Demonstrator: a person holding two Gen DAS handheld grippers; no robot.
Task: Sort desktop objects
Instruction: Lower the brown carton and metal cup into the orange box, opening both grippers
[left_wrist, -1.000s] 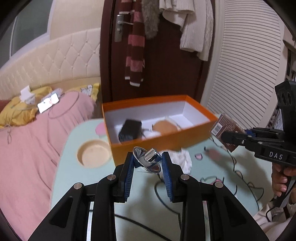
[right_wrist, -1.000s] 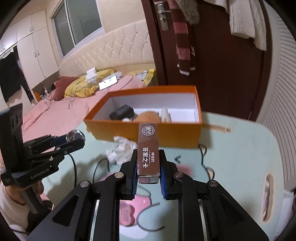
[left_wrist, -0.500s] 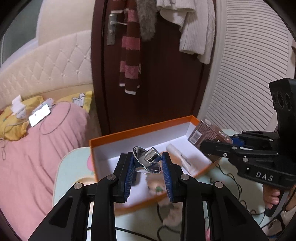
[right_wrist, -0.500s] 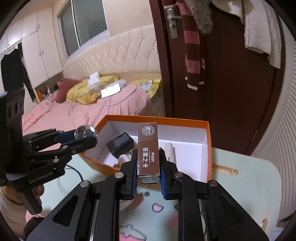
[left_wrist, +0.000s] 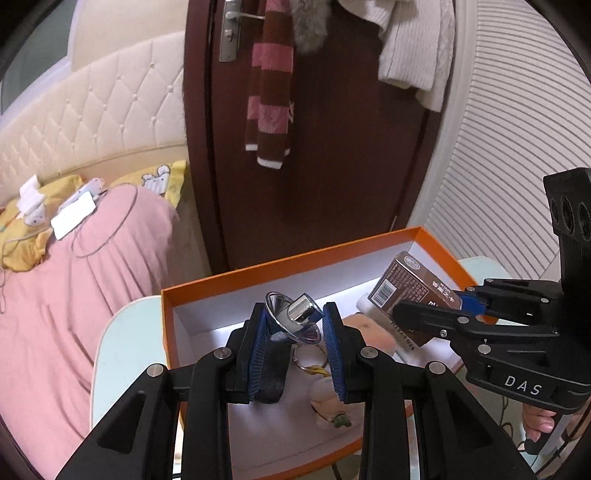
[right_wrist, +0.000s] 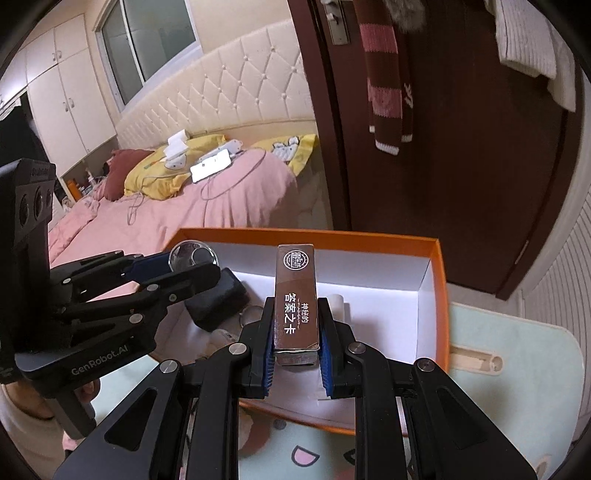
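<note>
My left gripper (left_wrist: 295, 325) is shut on a shiny silver metal piece (left_wrist: 293, 319) with a round dish-like end, held over the left half of the orange box (left_wrist: 295, 258). The piece also shows in the right wrist view (right_wrist: 192, 253). My right gripper (right_wrist: 295, 332) is shut on a brown card box (right_wrist: 297, 295) with white Chinese lettering, held over the orange box (right_wrist: 441, 295). The card box also shows in the left wrist view (left_wrist: 413, 291). Inside the orange box lie a black case (right_wrist: 218, 299), a white tube (right_wrist: 338, 301), a key ring (left_wrist: 306, 360) and a small beige toy (left_wrist: 328, 402).
The orange box stands on a light green table (right_wrist: 517, 369) with a cartoon print. A pink bed (left_wrist: 74, 277) lies to the left. A dark door (left_wrist: 332, 147) with hanging scarf and sweater stands behind the box.
Both grippers moved forward from in front of the orange box to above its inside, still holding the silver piece and the brown card box.
</note>
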